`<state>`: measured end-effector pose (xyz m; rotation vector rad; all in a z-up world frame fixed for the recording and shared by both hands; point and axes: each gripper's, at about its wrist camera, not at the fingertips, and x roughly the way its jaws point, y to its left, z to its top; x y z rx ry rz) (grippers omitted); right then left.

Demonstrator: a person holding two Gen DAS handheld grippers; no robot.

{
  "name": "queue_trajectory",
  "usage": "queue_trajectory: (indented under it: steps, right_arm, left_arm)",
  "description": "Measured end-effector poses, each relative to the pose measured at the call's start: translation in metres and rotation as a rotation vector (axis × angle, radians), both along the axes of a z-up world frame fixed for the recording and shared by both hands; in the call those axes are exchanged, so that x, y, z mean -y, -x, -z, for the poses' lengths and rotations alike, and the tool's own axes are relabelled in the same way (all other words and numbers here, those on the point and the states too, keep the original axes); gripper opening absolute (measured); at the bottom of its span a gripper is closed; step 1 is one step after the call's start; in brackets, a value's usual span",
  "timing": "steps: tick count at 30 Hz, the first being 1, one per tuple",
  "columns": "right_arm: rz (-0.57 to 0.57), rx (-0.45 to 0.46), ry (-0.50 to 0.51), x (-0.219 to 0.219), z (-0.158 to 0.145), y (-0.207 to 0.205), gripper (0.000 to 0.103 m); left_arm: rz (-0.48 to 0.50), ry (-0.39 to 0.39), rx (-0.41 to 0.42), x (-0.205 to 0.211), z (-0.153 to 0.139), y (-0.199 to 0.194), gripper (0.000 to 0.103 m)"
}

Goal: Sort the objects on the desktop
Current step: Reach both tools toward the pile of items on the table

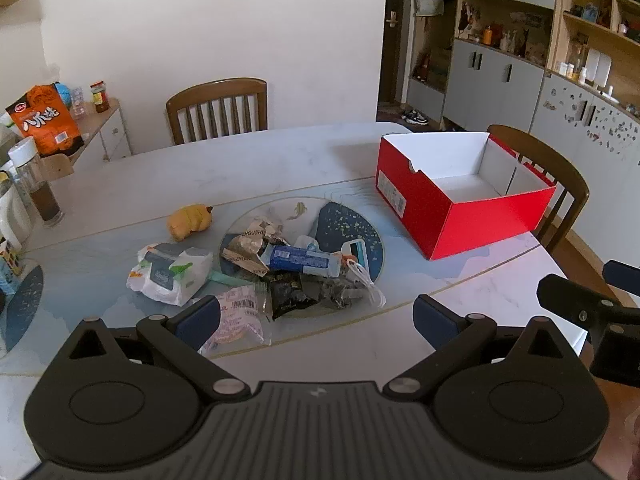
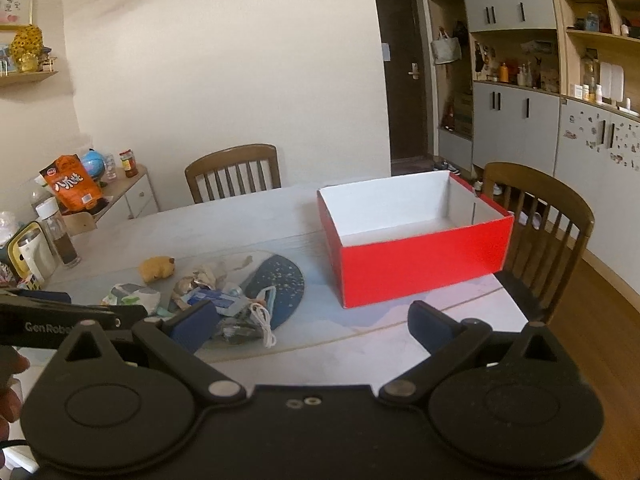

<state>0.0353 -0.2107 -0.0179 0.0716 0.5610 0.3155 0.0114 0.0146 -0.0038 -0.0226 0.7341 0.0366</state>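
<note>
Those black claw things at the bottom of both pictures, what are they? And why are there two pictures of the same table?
They are grabbing tools. A person holds one in each hand, and each carries a small camera looking forward along its two fingers. One picture comes from the left gripper, the other from the right gripper. Both are wide open and hold nothing. On the table lies a pile of things: a white tissue pack, a blue tube, a white cable, a yellow plush toy. The red box beside it looks empty.
</note>
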Motion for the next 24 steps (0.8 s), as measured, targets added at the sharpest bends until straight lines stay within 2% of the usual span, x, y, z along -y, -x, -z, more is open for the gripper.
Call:
queue_trajectory:
  steps: [10,24]
  right_arm:
    - [-0.076,-0.044,0.001,-0.029,0.012,-0.022,0.103]
    - [-0.103,-0.075,0.037,-0.057,0.029,-0.051,0.099]
  left_arm:
    - [0.006,0.016,-0.017,-0.022,0.012,-0.02,0.103]
    - [-0.044,-0.002,-0.047,-0.059,0.044,-0.05,0.103]
